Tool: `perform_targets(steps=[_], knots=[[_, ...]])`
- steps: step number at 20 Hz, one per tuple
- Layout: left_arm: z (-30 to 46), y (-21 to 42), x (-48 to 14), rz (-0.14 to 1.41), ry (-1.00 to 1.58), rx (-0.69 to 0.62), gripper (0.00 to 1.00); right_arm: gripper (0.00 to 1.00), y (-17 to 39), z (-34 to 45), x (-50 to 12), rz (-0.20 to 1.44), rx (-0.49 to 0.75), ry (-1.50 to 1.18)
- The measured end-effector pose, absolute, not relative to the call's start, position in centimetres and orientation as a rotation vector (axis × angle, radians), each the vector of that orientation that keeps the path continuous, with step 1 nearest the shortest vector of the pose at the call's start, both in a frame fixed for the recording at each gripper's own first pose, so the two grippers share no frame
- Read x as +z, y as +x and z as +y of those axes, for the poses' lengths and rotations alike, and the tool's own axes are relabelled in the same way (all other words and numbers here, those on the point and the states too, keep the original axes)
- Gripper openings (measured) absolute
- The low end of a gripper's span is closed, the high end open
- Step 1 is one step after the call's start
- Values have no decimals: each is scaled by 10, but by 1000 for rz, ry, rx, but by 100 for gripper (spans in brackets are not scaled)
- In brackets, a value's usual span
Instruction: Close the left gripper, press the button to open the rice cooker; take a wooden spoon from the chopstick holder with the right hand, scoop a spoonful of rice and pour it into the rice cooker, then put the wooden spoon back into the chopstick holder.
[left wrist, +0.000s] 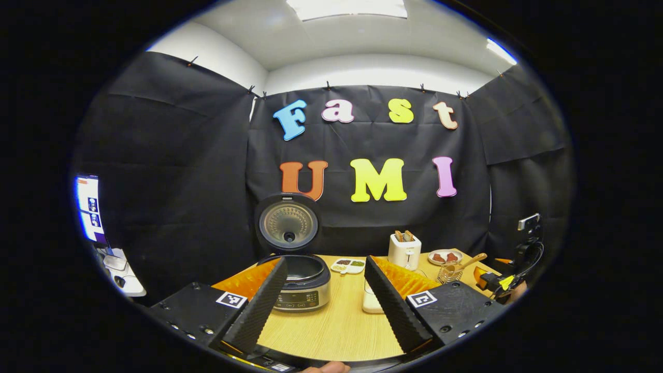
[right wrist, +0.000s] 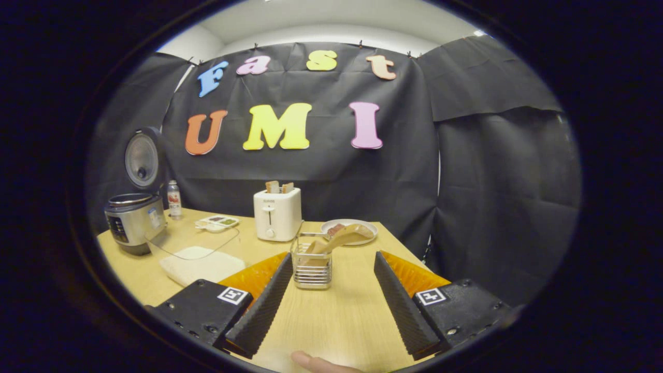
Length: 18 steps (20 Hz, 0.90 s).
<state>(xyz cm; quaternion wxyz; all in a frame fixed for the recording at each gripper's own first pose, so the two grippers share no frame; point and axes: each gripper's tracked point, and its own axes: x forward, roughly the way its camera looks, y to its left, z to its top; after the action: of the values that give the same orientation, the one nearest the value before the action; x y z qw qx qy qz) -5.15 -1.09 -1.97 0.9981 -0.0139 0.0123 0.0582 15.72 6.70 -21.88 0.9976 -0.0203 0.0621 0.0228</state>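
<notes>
The rice cooker point(left wrist: 305, 284) stands open on the wooden table, its lid point(left wrist: 288, 224) upright, straight ahead of my left gripper point(left wrist: 325, 268), which is open and holds nothing. In the right gripper view the cooker point(right wrist: 133, 220) sits far left. The wire chopstick holder point(right wrist: 312, 268) stands just beyond my right gripper point(right wrist: 332, 256), which is open and empty, with the wooden spoon point(right wrist: 344, 237) leaning out of the holder to the right. A clear dish of rice point(right wrist: 199, 263) lies between cooker and holder. From the left gripper view the holder point(left wrist: 448, 274) and spoon point(left wrist: 470, 260) show at the right.
A white toaster point(right wrist: 277, 213) with bread stands mid-table, with a plate of food point(right wrist: 362, 226) to its right. A small divided dish point(right wrist: 217, 223) and a bottle point(right wrist: 174, 199) sit near the cooker. The other gripper point(left wrist: 498, 282) shows at the table's right edge. A screen point(left wrist: 90, 207) glows at the far left.
</notes>
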Motion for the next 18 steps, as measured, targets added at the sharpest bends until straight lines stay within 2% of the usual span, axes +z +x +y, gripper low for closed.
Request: perform_targets(steps=[8, 9, 10, 11, 12, 13, 14, 15, 16, 18], knots=[[-17, -55, -42, 66, -93, 76, 94, 99, 233, 95, -235, 119, 84, 126], [-20, -55, -47, 76, -90, 67, 94, 93, 241, 100, -238, 131, 91, 144], [-23, -53, -50, 83, -86, 54, 84, 82, 249, 103, -242, 143, 90, 144], [-27, -51, -52, 89, -84, 41, 95, 70, 254, 103, -242, 142, 84, 129], [-27, -49, -54, 92, -83, 37, 95, 58, 259, 103, -240, 130, 83, 110], [-28, -47, -55, 93, -82, 32, 95, 58, 261, 105, -237, 114, 94, 99], [-31, -46, -58, 98, -80, 24, 95, 46, 262, 107, -233, 99, 104, 96], [-33, -44, -61, 107, -78, 17, 95, 39, 267, 107, -234, 97, 106, 84], [-34, -44, -65, 113, -76, 13, 95, 43, 273, 107, -239, 114, 95, 66], [-32, -43, -70, 125, -73, 12, 94, 40, 282, 108, -248, 156, 85, 55]])
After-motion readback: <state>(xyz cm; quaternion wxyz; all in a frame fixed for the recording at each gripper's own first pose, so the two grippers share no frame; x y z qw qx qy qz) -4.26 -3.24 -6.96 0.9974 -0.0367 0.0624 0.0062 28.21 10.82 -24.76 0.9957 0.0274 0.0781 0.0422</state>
